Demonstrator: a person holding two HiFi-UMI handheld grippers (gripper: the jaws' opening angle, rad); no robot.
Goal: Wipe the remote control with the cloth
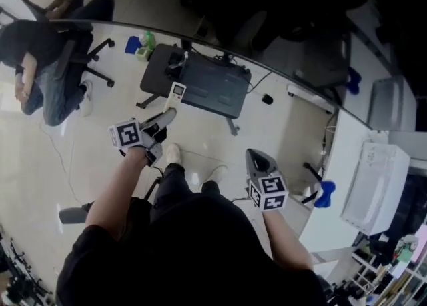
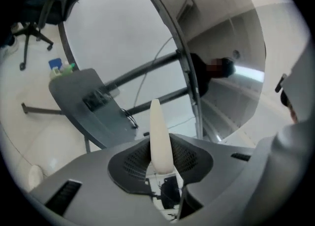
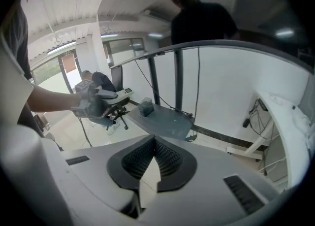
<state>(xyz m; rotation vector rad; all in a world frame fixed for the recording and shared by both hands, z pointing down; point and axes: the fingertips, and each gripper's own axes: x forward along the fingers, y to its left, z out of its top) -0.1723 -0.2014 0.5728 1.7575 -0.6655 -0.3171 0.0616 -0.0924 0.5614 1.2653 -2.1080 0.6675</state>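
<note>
Clamping the remote control (image 2: 158,131) by one end, above the floor (image 1: 73,171), left hand-held gripper (image 2: 160,163) risks slippage; right hand-held gripper (image 3: 151,165) closed, empty, no cloth.

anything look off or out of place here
One thing: the right gripper is shut on nothing, no cloth, while the left gripper holds the white remote control in the air, clear of the small grey table. Nothing looks spilled or broken.

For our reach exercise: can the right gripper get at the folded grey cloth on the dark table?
Probably yes: nothing stands between the empty right gripper and the folded grey cloth, though its shut jaws must open first.
</note>
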